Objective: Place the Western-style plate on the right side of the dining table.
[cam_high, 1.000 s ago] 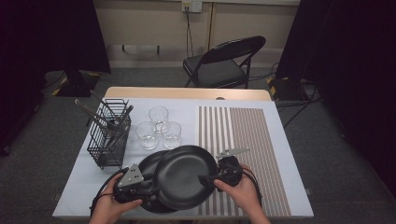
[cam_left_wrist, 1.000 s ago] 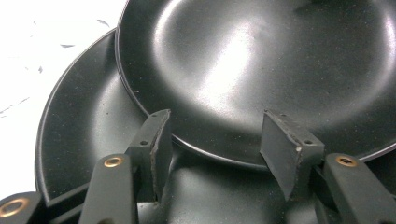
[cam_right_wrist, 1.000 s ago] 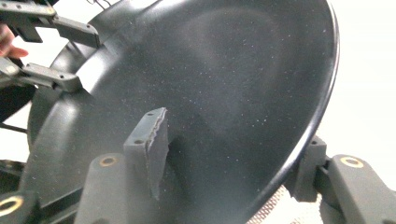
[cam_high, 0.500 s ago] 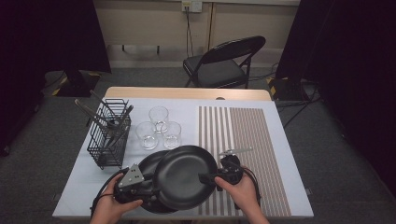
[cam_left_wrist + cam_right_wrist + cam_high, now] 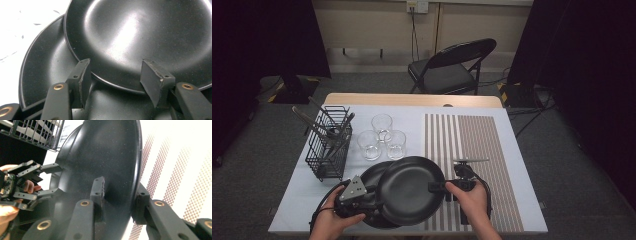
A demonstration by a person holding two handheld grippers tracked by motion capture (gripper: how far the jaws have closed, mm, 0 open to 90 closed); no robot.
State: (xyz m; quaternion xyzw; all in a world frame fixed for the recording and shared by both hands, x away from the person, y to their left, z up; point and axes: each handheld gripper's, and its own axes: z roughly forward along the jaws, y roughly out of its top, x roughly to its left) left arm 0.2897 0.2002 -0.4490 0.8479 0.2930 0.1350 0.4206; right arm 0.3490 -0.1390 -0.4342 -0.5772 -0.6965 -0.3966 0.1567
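Observation:
Two black plates overlap at the table's front edge. The upper plate (image 5: 409, 190) (image 5: 150, 32) (image 5: 105, 152) lies partly over the lower plate (image 5: 373, 176) (image 5: 42, 75). My right gripper (image 5: 435, 186) (image 5: 120, 195) has just been closing on the upper plate's right rim, and now one pad rests on its face and the other jaw sits under the rim. My left gripper (image 5: 374, 200) (image 5: 115, 77) stands open over the lower plate, its pads just short of the upper plate's near rim with nothing between them.
A black wire basket (image 5: 329, 145) (image 5: 32, 132) with utensils stands at the left. Three clear glasses (image 5: 382, 137) sit behind the plates. A striped mat (image 5: 472, 145) (image 5: 175, 170) covers the right half, with a silver utensil (image 5: 469, 161) on it. A folding chair (image 5: 452, 70) stands beyond the table.
The right gripper's jaws have drawn together around the upper plate's rim. Both hands and both plates have kept their places.

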